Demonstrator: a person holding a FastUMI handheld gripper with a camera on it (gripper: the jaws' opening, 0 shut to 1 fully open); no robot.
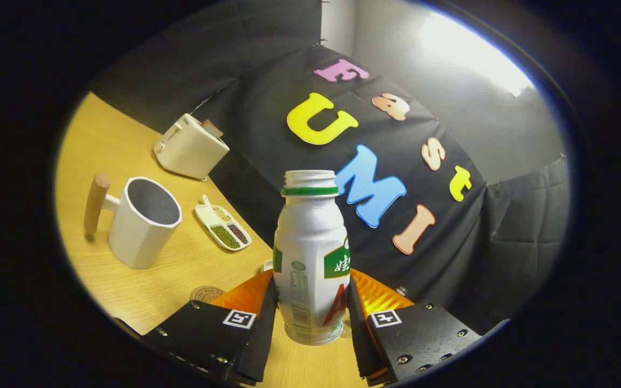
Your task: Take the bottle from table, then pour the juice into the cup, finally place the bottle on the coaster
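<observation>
The tool (pixel 310 318) pinches the bottle (pixel 310 258) between both fingers, cap off, lifted clear of the tabletop (pixel 127 280). Just beside the bottle lies the coaster (pixel 206 293); beyond it the cup (pixel 146 221), a seed tray (pixel 224 229), a toaster (pixel 191 146).

Gripper (pixel 310 318) fingers clamped on both sides of open bottle (pixel 310 253), tilted above table (pixel 143 280). Cup (pixel 146 223) off left, coaster (pixel 206 293) near left finger.

Dim booth, glaring overhead light (pixel 472 51) beyond the bottle (pixel 310 253); sharp centre, fisheye-bent edges.
</observation>
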